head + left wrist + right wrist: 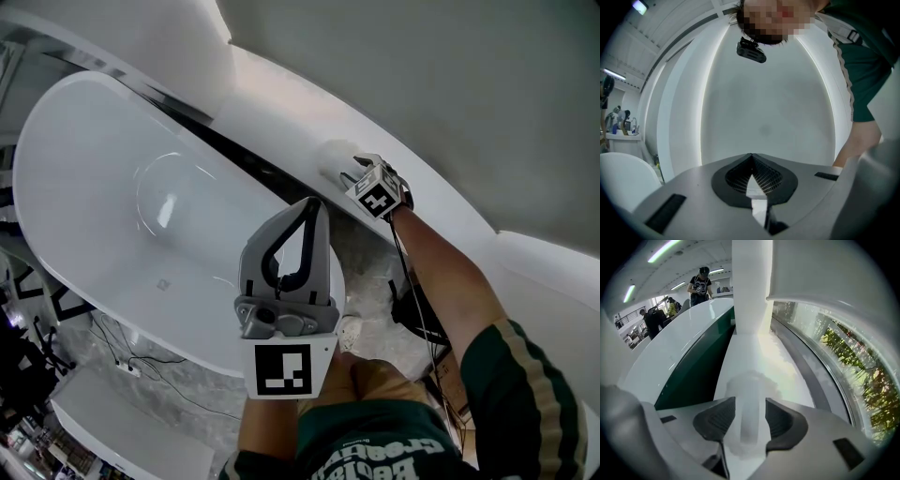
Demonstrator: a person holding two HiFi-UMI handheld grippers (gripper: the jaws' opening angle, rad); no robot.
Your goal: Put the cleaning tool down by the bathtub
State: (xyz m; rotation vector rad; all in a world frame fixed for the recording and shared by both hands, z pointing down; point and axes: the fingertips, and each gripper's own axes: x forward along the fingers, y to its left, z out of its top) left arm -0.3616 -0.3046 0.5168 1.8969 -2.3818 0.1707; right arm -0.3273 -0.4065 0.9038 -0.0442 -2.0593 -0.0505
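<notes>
Only its own view shows the right gripper (750, 401) wide around the fuzzy white cleaning tool (750, 380), pads clear; left gripper (751, 157) pinched, empty; glossy oval bathtub (94, 187) left.

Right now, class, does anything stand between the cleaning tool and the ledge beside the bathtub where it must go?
Nothing visible does. The white cleaning tool already appears to lie on the ledge beside the bathtub, with the right gripper holding its jaws apart on either side of the tool's handle.
</notes>
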